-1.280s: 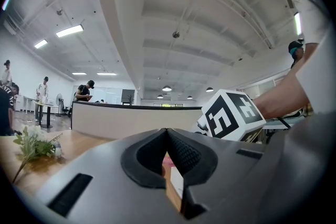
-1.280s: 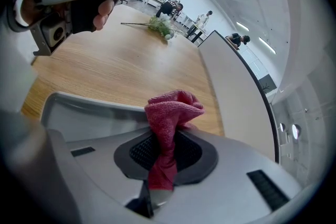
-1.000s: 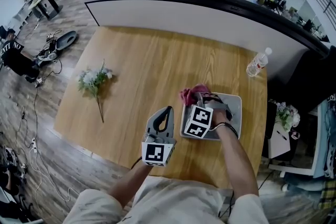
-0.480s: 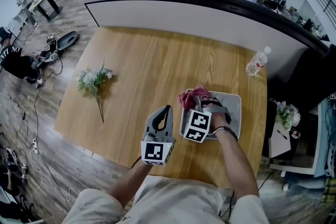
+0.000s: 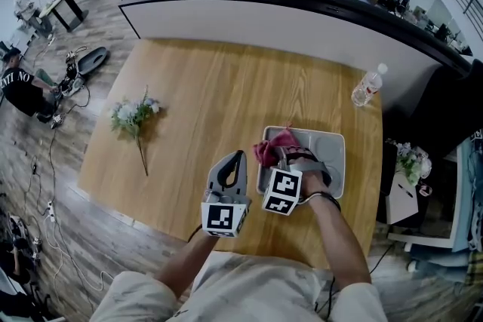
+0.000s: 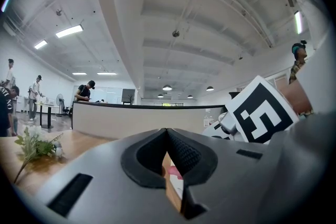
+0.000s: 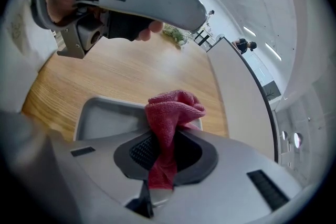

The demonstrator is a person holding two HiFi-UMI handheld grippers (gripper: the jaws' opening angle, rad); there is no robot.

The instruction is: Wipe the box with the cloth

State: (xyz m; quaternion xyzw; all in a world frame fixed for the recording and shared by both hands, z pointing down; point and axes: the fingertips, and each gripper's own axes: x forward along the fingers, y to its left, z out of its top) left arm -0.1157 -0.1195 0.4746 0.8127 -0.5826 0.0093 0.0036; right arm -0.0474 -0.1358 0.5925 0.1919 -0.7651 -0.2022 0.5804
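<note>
A shallow grey box (image 5: 330, 151) lies on the wooden table at the near right; its grey rim (image 7: 100, 110) also shows in the right gripper view. My right gripper (image 5: 281, 157) is shut on a red cloth (image 5: 273, 145), and the cloth (image 7: 170, 115) bunches up from between the jaws over the box's left part. My left gripper (image 5: 234, 166) hovers just left of the box, its jaws shut with nothing between them (image 6: 167, 136).
A bunch of pale flowers (image 5: 134, 117) lies at the table's left. A clear water bottle (image 5: 367, 89) stands at the far right corner. A curved white counter (image 5: 302, 19) runs behind the table. A small side table (image 5: 404, 196) stands to the right.
My right gripper has drawn the red cloth a little nearer and to the left across the box. The left gripper has stayed in place.
</note>
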